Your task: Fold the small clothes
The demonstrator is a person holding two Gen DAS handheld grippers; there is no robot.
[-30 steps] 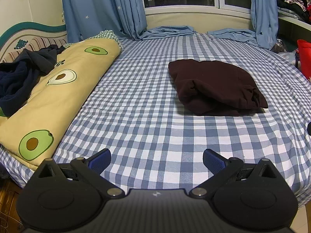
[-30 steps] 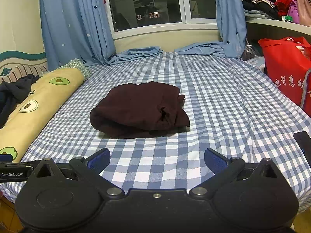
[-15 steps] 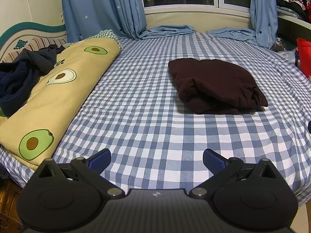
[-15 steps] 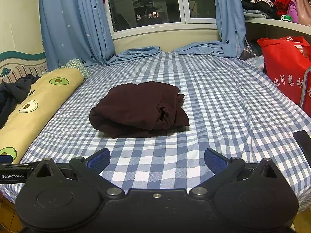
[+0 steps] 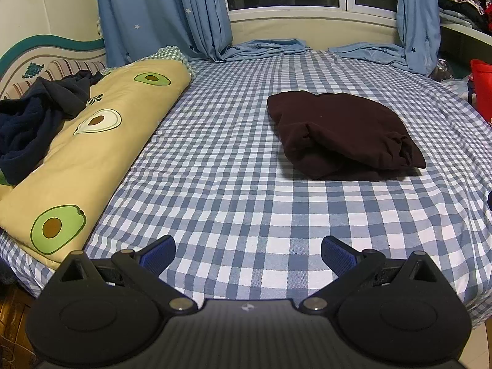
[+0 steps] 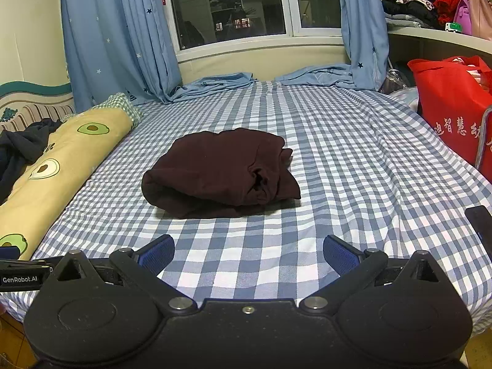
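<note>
Right wrist view: red bag point(image 6: 452, 104) beside the bed point(image 6: 353, 153), contents unclear, dark maroon garment point(image 6: 221, 169) folded mid-bed, well ahead of right gripper point(image 6: 248, 253) and left gripper point(image 5: 247, 253), both with jaws spread wide and holding nothing.

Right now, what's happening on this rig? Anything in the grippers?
Nothing is held. The left gripper and the right gripper both hang open over the near edge of the checked bedsheet, apart from any cloth. A dark maroon garment lies in a folded bundle in the middle of the bed, touched by neither gripper. A navy garment lies crumpled on the avocado-print quilt at the left, not yet folded.
</note>
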